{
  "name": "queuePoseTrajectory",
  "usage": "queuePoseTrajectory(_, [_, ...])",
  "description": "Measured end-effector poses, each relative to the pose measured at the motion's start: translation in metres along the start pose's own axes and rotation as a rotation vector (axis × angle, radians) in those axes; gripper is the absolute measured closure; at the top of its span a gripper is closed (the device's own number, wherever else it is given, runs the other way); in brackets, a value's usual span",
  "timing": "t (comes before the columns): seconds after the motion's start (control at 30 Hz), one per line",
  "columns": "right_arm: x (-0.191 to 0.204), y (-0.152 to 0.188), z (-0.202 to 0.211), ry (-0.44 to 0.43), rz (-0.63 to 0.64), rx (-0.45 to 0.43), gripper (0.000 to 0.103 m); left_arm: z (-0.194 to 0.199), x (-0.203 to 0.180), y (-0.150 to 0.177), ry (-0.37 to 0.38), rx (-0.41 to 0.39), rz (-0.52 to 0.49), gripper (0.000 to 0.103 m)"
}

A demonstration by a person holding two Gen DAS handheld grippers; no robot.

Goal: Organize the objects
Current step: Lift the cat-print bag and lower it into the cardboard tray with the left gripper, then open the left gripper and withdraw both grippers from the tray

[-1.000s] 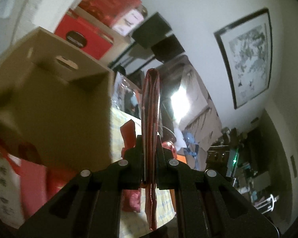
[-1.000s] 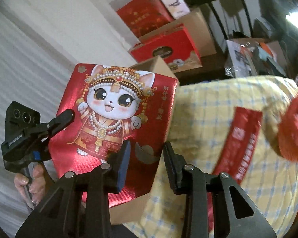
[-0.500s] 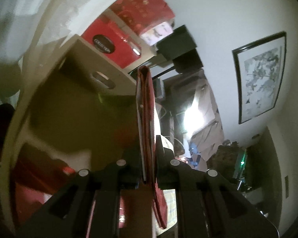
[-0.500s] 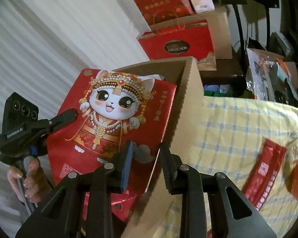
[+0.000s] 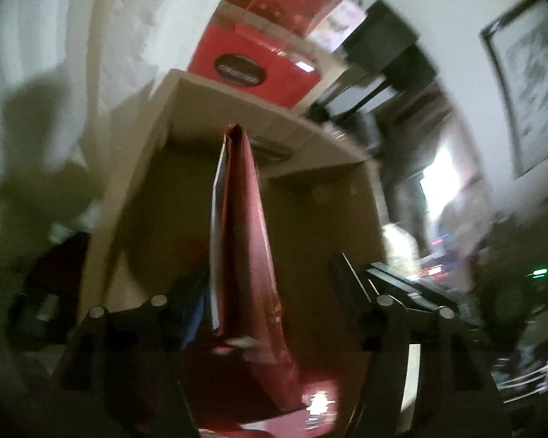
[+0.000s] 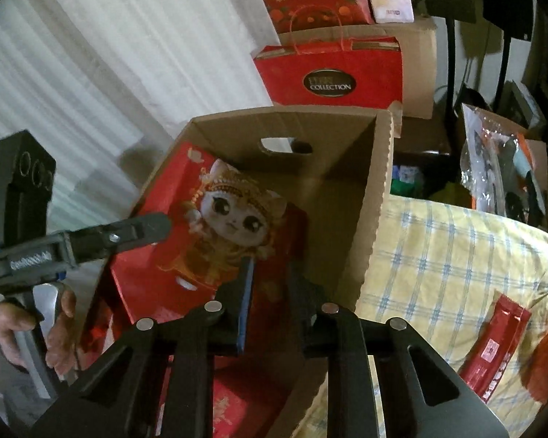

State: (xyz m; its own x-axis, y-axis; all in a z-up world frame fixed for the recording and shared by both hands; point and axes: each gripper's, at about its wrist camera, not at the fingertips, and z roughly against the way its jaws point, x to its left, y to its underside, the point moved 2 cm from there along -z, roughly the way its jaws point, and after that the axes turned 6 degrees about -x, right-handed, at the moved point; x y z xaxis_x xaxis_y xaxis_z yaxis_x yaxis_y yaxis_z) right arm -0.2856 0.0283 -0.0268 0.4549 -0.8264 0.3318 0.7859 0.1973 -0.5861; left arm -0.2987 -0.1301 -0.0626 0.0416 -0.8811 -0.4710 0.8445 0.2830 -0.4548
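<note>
Left jaws just opened, red bag [image 6: 208,226] in cardboard box [image 6: 376,197], checked cloth [image 6: 438,248]

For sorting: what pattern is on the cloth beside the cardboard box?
Yellow cloth with blue-and-white checks, clearest in the right wrist view.

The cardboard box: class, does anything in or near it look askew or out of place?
The red cat-print bag leans tilted inside the cardboard box, not flat. A red packet lies loose on the checked cloth outside the box.
</note>
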Motion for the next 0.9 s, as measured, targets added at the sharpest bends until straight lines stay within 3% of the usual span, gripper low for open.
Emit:
queuePoseTrajectory(0.1, [0.001,0.002,0.002,0.018,0.015,-0.011,0.083,-0.005,-0.01,0.001,-0.146,0.023,-0.073,0.041])
queuePoseTrajectory(0.4, [0.007,0.007,0.018,0.048,0.067,-0.036,0.083,0.006,-0.042,0.015,-0.402,-0.067,-0.282,0.029])
queuePoseTrajectory(0.47, [0.009,0.008,0.022,0.06,0.079,-0.041,0.083,0.008,-0.045,0.014,-0.405,-0.076,-0.289,0.022])
queuePoseTrajectory(0.6, [0.011,0.014,0.031,0.084,0.103,-0.05,0.072,0.019,-0.051,0.018,-0.37,-0.092,-0.273,0.02])
queuePoseTrajectory(0.73, [0.012,0.022,0.039,0.099,0.114,-0.052,0.051,0.026,-0.056,0.024,-0.375,-0.107,-0.277,0.019])
queuePoseTrajectory(0.83, [0.01,0.028,0.046,0.113,0.119,-0.051,0.042,0.031,-0.059,0.032,-0.382,-0.126,-0.284,0.002])
queuePoseTrajectory(0.9, [0.008,0.032,0.051,0.125,0.112,-0.053,0.039,0.037,-0.062,0.038,-0.374,-0.145,-0.285,0.001])
